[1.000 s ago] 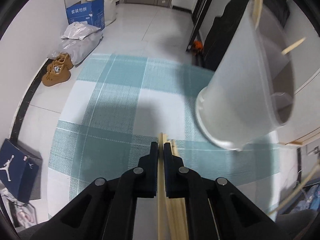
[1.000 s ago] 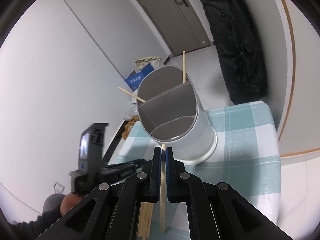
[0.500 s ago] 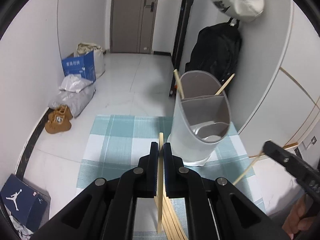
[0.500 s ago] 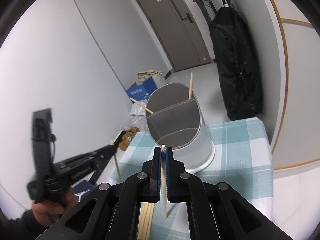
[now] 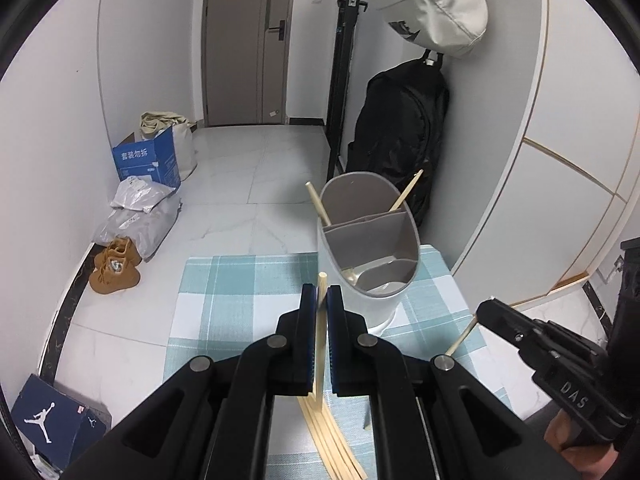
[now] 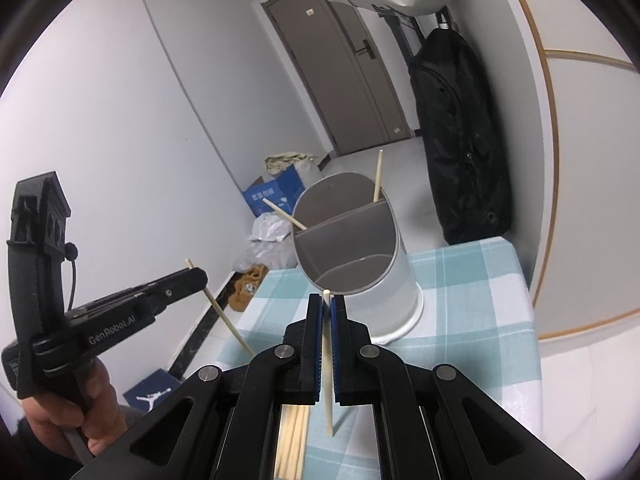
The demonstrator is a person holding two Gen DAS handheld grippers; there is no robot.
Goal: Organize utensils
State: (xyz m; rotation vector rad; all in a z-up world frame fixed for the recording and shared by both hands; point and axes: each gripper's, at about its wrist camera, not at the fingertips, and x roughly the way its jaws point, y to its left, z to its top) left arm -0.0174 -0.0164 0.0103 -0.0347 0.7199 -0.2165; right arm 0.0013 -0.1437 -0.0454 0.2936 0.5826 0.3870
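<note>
A white utensil holder (image 5: 370, 256) with a grey divider stands at the far end of the checked tablecloth (image 5: 244, 292); two wooden chopsticks lean in its far compartment (image 5: 318, 204). My left gripper (image 5: 321, 298) is shut on one chopstick (image 5: 319, 340), held upright above the cloth. My right gripper (image 6: 327, 306) is shut on another chopstick (image 6: 328, 364), also lifted, short of the holder (image 6: 360, 264). Several loose chopsticks (image 5: 332, 440) lie on the cloth under the grippers. Each gripper shows in the other's view: the right (image 5: 482, 312), the left (image 6: 200, 276).
The table stands against a white wall on the right. A black backpack (image 5: 400, 140) hangs behind the holder. On the floor to the left lie brown shoes (image 5: 116, 266), plastic bags, a blue carton (image 5: 148, 160) and a shoe box (image 5: 52, 424).
Both grippers have risen and drawn back from the holder, each still holding its chopstick. The holder looks smaller and further off, and the right gripper has come into the left wrist view.
</note>
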